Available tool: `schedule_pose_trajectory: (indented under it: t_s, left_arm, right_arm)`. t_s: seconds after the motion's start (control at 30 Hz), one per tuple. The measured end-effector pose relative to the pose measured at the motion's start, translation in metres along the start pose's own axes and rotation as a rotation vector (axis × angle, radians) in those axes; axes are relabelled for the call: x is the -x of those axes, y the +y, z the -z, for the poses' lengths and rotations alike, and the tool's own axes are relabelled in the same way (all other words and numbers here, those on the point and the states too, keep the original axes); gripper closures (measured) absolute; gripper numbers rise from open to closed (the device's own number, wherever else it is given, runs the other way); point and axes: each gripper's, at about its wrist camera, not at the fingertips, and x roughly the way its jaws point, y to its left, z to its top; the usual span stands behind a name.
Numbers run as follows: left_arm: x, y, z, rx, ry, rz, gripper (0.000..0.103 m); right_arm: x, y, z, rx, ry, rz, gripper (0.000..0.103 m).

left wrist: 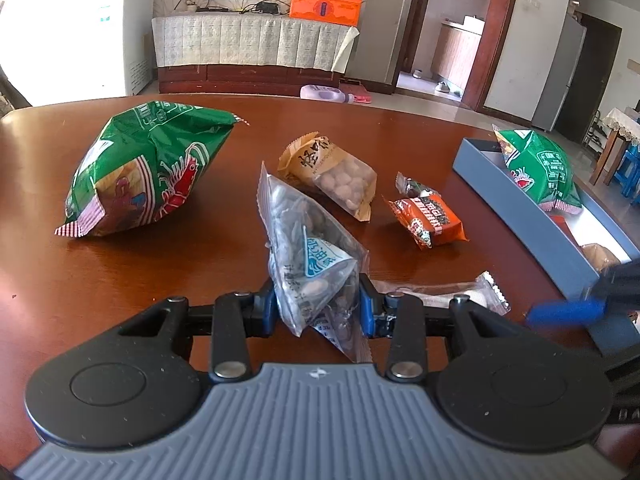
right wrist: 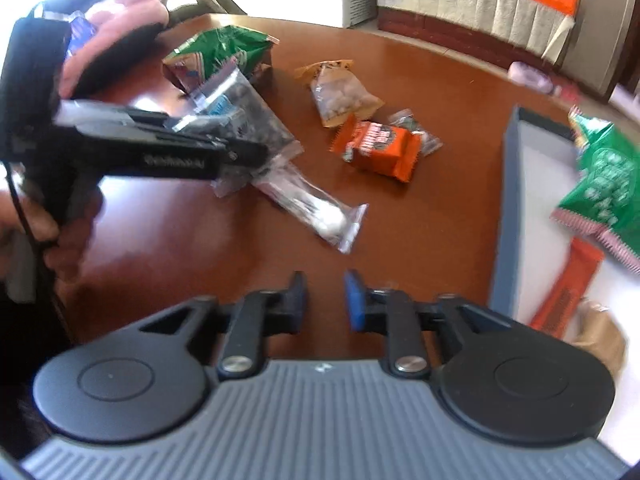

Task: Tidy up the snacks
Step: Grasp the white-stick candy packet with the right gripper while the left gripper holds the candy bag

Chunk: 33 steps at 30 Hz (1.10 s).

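Left gripper (left wrist: 318,304) clamped on clear sunflower-seed bag (left wrist: 310,248), lifted. Right gripper (right wrist: 326,300) jaws apart, empty. Grey box (left wrist: 520,200) holds small green shrimp-chip bag (left wrist: 538,168); big green bag (left wrist: 148,168), peanut pouch (left wrist: 332,178), orange packet (left wrist: 428,220) left on table (left wrist: 180,272).

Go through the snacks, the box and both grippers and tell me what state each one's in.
Left gripper: shut on the clear bag of sunflower seeds, lifted.
Right gripper: open, empty.
Large green crisp bag: sealed, on table.
Grey-blue box: open, smaller green bag inside.
Orange wrapped snack: on table.
Clear long packet: flat on table.
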Motion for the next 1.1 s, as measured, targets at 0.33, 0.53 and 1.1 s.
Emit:
schedule_pose_trajectory:
  t_s: [0.33, 0.53, 1.1]
  left_arm:
    - [0.001, 0.002, 0.0, 0.009, 0.0, 0.011, 0.059]
    - [0.002, 0.004, 0.002, 0.001, -0.001, 0.015, 0.059]
    - [0.002, 0.0, 0.003, -0.008, -0.006, -0.004, 0.059]
  right_arm:
    - [-0.018, 0.019, -0.027, 0.167, -0.101, 0.041, 0.031]
    - [-0.033, 0.028, -0.031, 0.165, -0.056, -0.023, 0.033]
    - [-0.017, 0.023, -0.021, -0.003, 0.006, -0.072, 0.08]
